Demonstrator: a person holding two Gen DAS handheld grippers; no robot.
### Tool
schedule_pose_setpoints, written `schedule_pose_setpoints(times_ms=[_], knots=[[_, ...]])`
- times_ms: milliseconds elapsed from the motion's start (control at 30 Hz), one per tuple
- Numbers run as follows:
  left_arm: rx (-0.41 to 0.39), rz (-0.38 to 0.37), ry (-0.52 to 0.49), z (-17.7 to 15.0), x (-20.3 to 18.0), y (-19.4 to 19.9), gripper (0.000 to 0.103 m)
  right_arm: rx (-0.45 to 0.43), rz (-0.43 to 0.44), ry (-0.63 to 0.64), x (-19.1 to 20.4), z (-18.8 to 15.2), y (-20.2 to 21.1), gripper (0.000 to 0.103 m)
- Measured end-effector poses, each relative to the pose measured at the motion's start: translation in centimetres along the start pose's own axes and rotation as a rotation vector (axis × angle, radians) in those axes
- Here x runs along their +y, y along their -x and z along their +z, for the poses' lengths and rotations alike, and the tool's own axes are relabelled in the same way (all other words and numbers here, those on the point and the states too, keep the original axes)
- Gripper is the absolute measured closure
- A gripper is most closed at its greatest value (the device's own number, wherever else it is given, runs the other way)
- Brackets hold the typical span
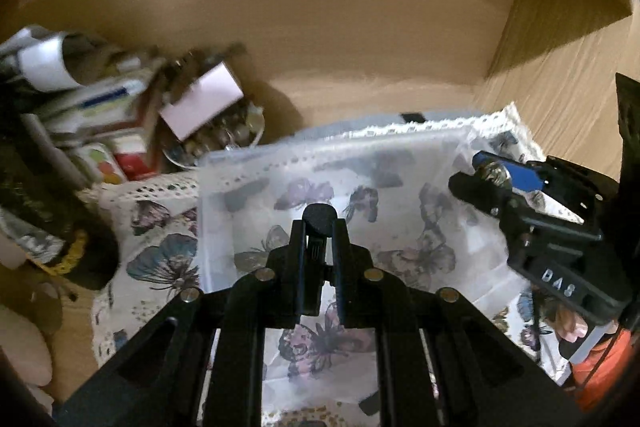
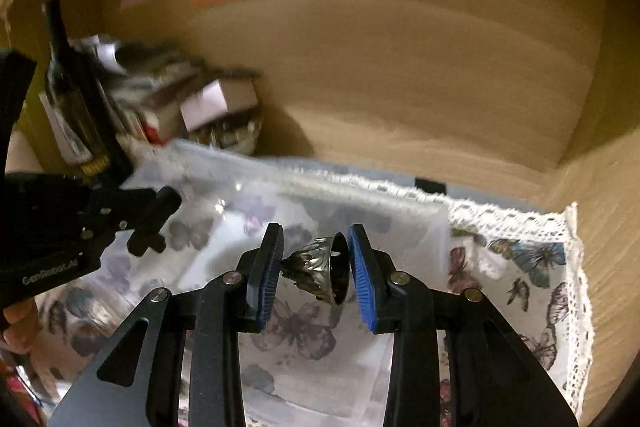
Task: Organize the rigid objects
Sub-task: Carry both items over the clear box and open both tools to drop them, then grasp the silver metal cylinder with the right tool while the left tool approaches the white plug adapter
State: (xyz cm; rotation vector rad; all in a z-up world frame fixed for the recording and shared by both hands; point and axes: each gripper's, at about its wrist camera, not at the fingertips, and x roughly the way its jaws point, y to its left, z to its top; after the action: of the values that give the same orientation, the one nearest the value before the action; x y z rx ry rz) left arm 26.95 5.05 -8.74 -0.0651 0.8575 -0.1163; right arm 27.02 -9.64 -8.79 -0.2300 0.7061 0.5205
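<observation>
silver embossed metal cup (image 2: 320, 269), cone-shaped, lies sideways, pinched between blue pads of the right gripper (image 2: 316, 267) above the clear plastic box (image 2: 400, 215); left gripper (image 1: 319, 227) is closed on nothing.

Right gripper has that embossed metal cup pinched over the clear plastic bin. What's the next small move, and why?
Probably lower the right gripper toward the bin's floor before opening. The metal cup lies sideways between the pads, apparently above the clear bin, whose floor beneath looks bare. The left gripper is off to the side, so the way down looks unobstructed.
</observation>
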Motion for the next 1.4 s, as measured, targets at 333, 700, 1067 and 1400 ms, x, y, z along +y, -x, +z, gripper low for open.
schedule_pose_setpoints(times_ms=[333,700,1067,1400], knots=[[0.048,0.031,-0.024,-0.2,-0.6,-2.3,0.091,0.077,-0.023,0.002,-0.2,-0.5,-2.1,0.071],[-0.087,0.065,-0.025,-0.6,-0.9,3.4,0.026,-0.053,-0.015,-0.036,-0.6,0.6,4.0,0.044],[-0.245,0.149,-0.030,-5.3,-0.8,11.1,0.003,-0.182,-0.076,-0.044,-0.3,-3.7,11.8,0.036],[-0.200,0.172,-0.019,-11.9,-0.7,11.2,0.003,-0.089,-0.055,-0.076,-0.1,-10.5,11.9,0.037]])
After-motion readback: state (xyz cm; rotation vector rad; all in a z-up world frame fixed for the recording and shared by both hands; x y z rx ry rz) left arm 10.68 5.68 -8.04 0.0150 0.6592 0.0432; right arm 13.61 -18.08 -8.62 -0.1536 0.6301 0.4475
